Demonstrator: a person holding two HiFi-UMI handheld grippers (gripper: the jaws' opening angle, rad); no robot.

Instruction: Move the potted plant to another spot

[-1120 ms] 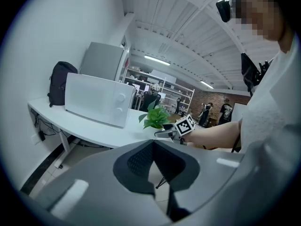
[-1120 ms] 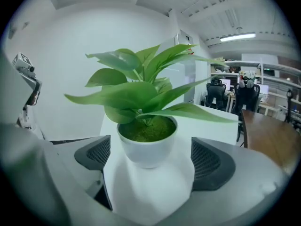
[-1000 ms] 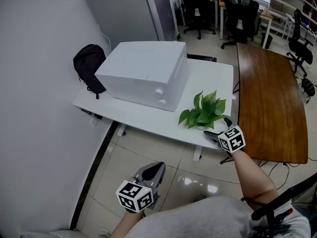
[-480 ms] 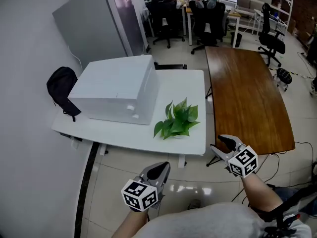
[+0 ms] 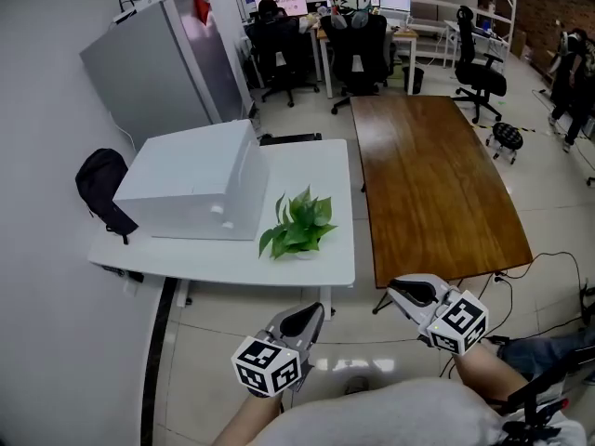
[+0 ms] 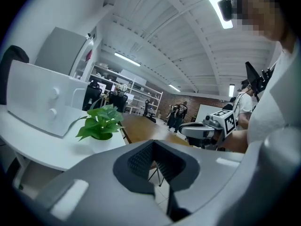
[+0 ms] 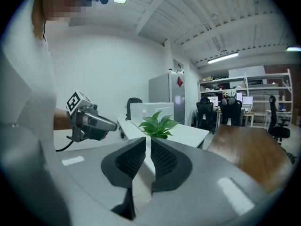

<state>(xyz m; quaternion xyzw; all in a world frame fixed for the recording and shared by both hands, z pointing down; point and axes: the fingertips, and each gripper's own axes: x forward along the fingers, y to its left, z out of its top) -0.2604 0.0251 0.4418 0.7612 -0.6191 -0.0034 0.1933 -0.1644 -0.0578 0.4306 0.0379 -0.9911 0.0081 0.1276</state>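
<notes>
while the left gripper (image 5: 310, 314) sits shut and the right gripper (image 5: 398, 289) closes empty, one must reopen wide for the plant (image 5: 299, 223).

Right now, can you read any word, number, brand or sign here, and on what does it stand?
No text here can be read.
Red sticker on the grey cabinet: too small to read.
Screens at the back: too small and blurred to read.
Left marker cube and right marker cube: black-and-white square patterns only, no letters or numbers.
</notes>
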